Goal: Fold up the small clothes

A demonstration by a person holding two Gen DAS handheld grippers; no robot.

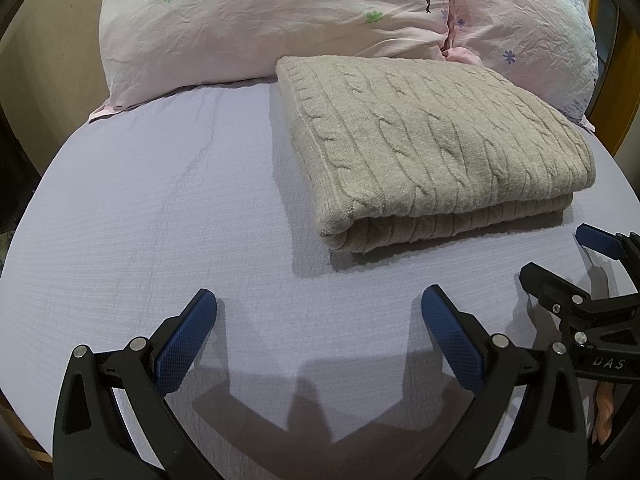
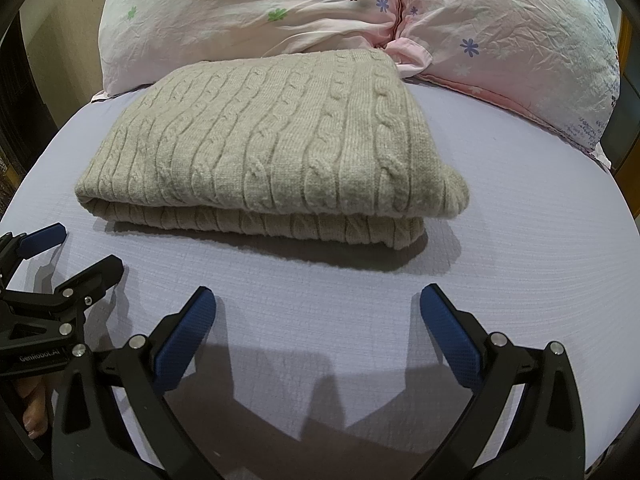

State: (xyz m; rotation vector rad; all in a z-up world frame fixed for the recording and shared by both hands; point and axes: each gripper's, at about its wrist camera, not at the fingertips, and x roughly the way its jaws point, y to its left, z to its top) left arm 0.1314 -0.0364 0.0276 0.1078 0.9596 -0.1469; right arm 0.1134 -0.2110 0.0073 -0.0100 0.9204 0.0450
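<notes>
Left gripper (image 1: 319,304): jaws spread wide, nothing between them, hanging over bare bed sheet (image 1: 160,220) at 6 o'clock in its own view. Right gripper (image 2: 318,303): likewise wide apart and empty, over the sheet at 6 o'clock; in the left wrist view it shows at 4 o'clock, just beside the left one. Blue pads (image 2: 188,332) are textured, so grip on knit should be good. Sweater (image 2: 272,148): beige cable knit, lying folded in a thick rectangle on the sheet, at 1 o'clock from the left gripper and 11 to 12 o'clock from the right, near but not touching either tool. Near edge shows two stacked layers with a rounded fold. Judgement: soft, limp, bulky, moderately heavy for a garment; it will sag and stretch if lifted by one point, and the layers may slide apart. Best hold is probably the two near corners, one per gripper, pinching through both layers, or the top layer only if another fold is wanted. Fold looks largely done already. Nothing lies between the grippers and the sweater. Pillows (image 2: 500,36): pink with a flower print, at 12 o'clock, the sweater's far edge close against or touching them; cannot tell which. They leave little room for pushing the sweater away.
</notes>
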